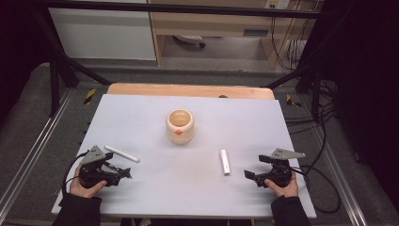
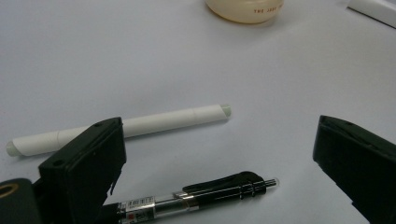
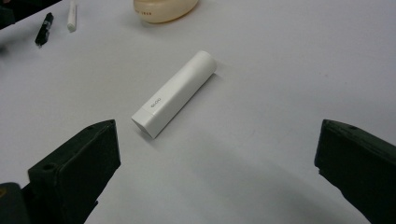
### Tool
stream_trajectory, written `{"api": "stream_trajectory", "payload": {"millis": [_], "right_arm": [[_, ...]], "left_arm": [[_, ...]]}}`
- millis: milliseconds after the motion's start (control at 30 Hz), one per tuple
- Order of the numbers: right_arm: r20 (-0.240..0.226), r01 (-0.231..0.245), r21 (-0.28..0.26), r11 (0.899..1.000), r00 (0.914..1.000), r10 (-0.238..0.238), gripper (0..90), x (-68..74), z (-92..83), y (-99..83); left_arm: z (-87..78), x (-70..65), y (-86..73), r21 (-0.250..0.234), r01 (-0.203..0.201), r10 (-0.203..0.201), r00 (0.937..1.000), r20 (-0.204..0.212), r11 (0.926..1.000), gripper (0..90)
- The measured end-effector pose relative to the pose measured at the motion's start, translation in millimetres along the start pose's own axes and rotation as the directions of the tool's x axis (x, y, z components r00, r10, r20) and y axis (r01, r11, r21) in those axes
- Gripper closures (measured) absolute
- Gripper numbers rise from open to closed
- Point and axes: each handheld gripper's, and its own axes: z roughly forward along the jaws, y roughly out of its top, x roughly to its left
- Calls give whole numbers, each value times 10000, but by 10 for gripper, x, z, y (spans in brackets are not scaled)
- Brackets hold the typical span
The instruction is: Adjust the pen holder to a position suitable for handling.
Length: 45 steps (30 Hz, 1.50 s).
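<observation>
A desk (image 1: 141, 197) covered by a pale grey sheet is seen from the high view, with a strip of bare wood left showing along its far edge. A cream-coloured cup (image 1: 179, 126) is stood upright near the middle of the sheet, its mouth turned up. The left hand-held gripper (image 1: 126, 174) is held at the near left corner of the desk, its jaws spread wide with nothing pinched between them; the right hand-held gripper (image 1: 248, 174) is held at the near right corner, likewise spread and empty. A long white pen (image 2: 121, 128) is laid at a slant just beyond the left hand-held gripper, apart from the cup. In the left gripper view a black pen (image 2: 196, 198) with a clear barrel is seen lying on the sheet between the spread jaws, nearer than the white pen and roughly parallel to it. A short white stick-shaped case (image 3: 175, 93) is laid flat in front of the right hand-held gripper, ahead of its jaws and well apart from the cup.
</observation>
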Motion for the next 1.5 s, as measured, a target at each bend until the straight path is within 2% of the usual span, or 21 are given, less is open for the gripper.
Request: {"api": "stream_trajectory", "payload": {"millis": [300,867,1233,1300,1500], "right_arm": [[-27,52,-4,10000,10000,-52,7,14,0,15],[-174,330,107,9994,9993,-328,7,190,152,174],[-263,769,166,9969,9967,-764,7,325,262,316],[-266,965,252,9950,9950,-959,8,367,293,364],[-364,1073,219,9940,9937,-1065,13,437,370,472]], "left_arm": [[0,4,-8,-36,89,-88,10000,26,10000,32],[0,-1,-13,-45,71,-71,10000,38,10000,37],[-2,0,-10,-74,111,-111,9999,42,9999,39],[-2,4,-9,-68,116,-115,9999,26,9999,39],[-2,4,-8,-68,110,-110,9999,22,9999,41]]}}
